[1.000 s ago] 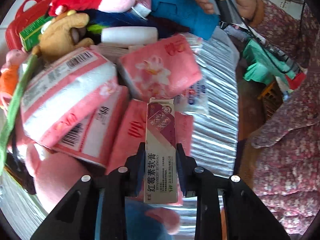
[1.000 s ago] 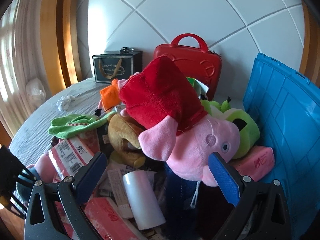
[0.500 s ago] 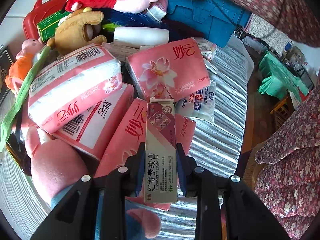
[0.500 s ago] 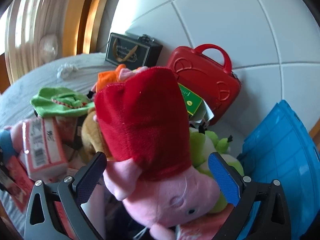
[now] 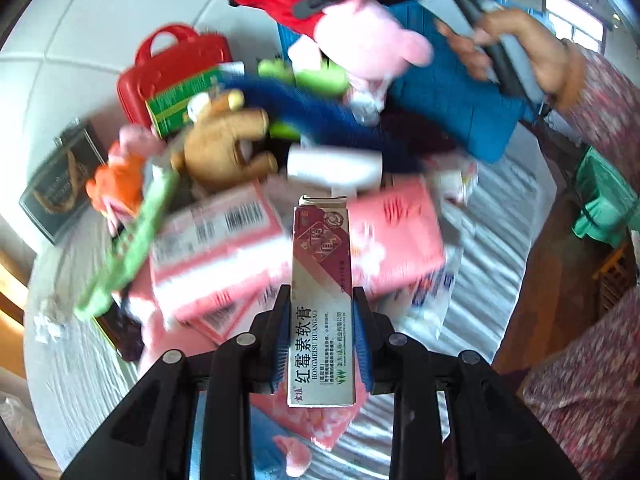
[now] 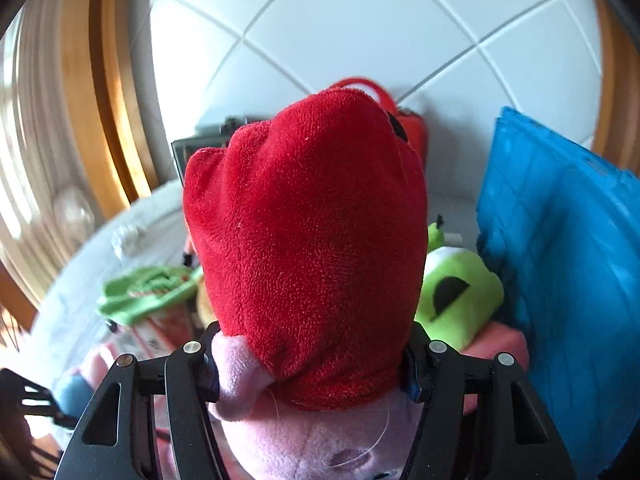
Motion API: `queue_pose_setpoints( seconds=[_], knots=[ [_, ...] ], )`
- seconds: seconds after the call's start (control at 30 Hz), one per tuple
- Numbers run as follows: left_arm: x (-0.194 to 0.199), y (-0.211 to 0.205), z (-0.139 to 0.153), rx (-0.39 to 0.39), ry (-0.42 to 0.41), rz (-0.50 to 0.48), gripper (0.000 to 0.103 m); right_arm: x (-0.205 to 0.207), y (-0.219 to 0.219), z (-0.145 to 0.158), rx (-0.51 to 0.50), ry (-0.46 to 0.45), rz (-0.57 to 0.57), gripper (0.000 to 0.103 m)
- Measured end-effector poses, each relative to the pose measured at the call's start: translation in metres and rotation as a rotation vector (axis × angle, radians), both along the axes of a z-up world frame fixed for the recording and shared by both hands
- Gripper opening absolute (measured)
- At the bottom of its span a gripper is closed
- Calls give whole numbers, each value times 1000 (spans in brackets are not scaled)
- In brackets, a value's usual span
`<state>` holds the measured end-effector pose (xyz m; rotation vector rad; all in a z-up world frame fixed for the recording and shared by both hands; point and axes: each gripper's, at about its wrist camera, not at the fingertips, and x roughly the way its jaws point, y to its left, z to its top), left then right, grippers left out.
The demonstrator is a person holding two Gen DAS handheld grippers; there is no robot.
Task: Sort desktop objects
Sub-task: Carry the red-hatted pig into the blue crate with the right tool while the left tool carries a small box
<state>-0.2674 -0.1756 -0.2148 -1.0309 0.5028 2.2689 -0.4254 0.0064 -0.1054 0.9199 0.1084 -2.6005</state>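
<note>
1. My right claw (image 6: 310,376) is clamped on the pink plush pig in a red dress (image 6: 308,248), gripping it at the waist. Its long axis runs straight out from the claw, pink head towards my wrist, red dress end pointing at the tiled wall.
2. The relation that matters: the tall blue plastic crate (image 6: 568,280) stands just beside the pig on its right, against the far right part of the worktop (image 6: 80,264). I judge the coming move is a short swing right into that crate, and my right claw is far nearer it than my left.
3. My left claw (image 5: 322,340) is closed on the long cardboard ointment box with a maroon and white face (image 5: 322,300). The box lies lengthwise along the fingers, its open flap end pointing away, held above the pink tissue packs (image 5: 224,256) near the worktop's near edge.
4. From the left view the pig (image 5: 360,40) hangs clear above the pile, over the brown plush bear (image 5: 228,148) and the red plastic case (image 5: 176,68).
5. Against a second ago: my right claw then stood wide apart before the pig lying on the heap; now it has shut on it and lifted it. The left claw's grip on the box is unchanged, though it has pulled back from the pile.
</note>
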Motion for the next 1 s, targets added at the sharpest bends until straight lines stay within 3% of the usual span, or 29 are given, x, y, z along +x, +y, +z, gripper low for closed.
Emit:
queue_pose_setpoints(
  seconds=[0.1, 0.2, 0.3, 0.5, 0.7, 0.87, 1.0],
  knots=[
    [-8, 21, 44, 33, 105, -2, 28, 40, 23, 37, -99, 41, -57, 63],
    [-16, 52, 97, 120, 202, -39, 28, 84, 60, 77, -195, 88, -138, 64],
    [-19, 100, 146, 172, 294, -103, 28, 128, 97, 120, -207, 169, -211, 65],
    [-31, 226, 219, 255, 340, -228, 28, 179, 188, 182, -179, 274, -404, 68],
    [-59, 339, 253, 282, 328, -235, 28, 169, 284, 197, -185, 286, -531, 68],
    [-88, 401, 255, 247, 303, -169, 28, 141, 359, 189, -190, 236, -584, 70],
    [-112, 438, 249, 187, 273, -91, 32, 92, 402, 185, -172, 168, -610, 75]
  ],
)
